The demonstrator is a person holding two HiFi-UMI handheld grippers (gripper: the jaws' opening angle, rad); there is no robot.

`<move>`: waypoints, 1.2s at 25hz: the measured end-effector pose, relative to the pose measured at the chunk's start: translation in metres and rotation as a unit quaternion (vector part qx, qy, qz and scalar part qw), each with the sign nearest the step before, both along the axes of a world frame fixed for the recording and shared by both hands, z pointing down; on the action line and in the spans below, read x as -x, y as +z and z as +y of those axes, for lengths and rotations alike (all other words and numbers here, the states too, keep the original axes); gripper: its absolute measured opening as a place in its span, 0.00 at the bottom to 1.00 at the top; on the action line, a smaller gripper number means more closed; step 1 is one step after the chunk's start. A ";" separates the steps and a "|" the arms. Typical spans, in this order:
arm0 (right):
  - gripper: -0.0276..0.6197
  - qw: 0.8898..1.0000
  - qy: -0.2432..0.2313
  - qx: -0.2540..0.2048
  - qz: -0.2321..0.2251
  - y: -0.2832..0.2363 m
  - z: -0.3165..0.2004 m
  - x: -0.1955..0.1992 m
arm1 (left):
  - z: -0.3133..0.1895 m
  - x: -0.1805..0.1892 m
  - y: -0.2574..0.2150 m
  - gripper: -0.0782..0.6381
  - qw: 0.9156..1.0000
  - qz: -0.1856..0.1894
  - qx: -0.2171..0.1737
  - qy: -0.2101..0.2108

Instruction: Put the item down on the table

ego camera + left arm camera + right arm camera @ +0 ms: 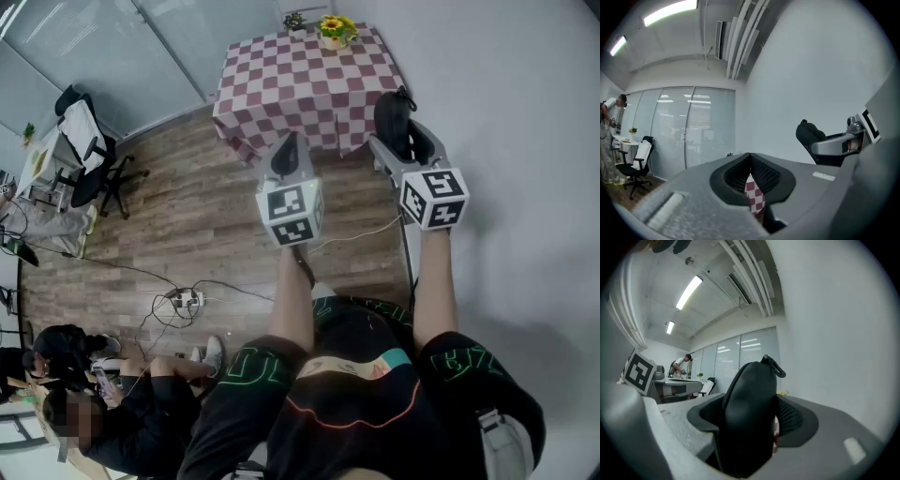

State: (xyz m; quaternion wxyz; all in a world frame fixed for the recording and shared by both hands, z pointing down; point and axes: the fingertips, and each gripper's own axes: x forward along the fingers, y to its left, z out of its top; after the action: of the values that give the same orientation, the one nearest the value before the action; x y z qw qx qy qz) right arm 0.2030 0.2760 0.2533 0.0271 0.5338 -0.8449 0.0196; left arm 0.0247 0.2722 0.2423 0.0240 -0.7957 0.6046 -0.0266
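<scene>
A black zippered case (392, 120) stands upright between the jaws of my right gripper (400, 141), which is shut on it. In the right gripper view the case (749, 418) fills the gap between the dark pads, its zipper pull at the top. The case hangs in the air just short of the near right corner of the table with the red-and-white checked cloth (300, 84). My left gripper (285, 157) is held beside it, to its left, shut with nothing in it. A sliver of checked cloth shows between its closed tips (751, 183).
A yellow flower pot (334, 31) and a small plant (295, 20) stand at the table's far edge. A white wall runs along the right. A black office chair (86, 150), a power strip with cables (187, 301) and seated people (84, 394) are on the wooden floor to the left.
</scene>
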 end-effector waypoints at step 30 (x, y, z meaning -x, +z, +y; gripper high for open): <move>0.56 0.995 0.001 0.087 -0.045 0.058 -0.077 0.029 | -0.057 0.046 0.062 0.12 0.997 0.015 0.068 -0.026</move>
State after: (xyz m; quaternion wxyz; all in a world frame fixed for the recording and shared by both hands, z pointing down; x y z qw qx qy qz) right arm 0.1738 0.1986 0.3115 0.0357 0.5292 -0.8397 0.1166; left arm -0.0214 0.2156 0.3047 -0.0403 -0.7798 0.6222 -0.0562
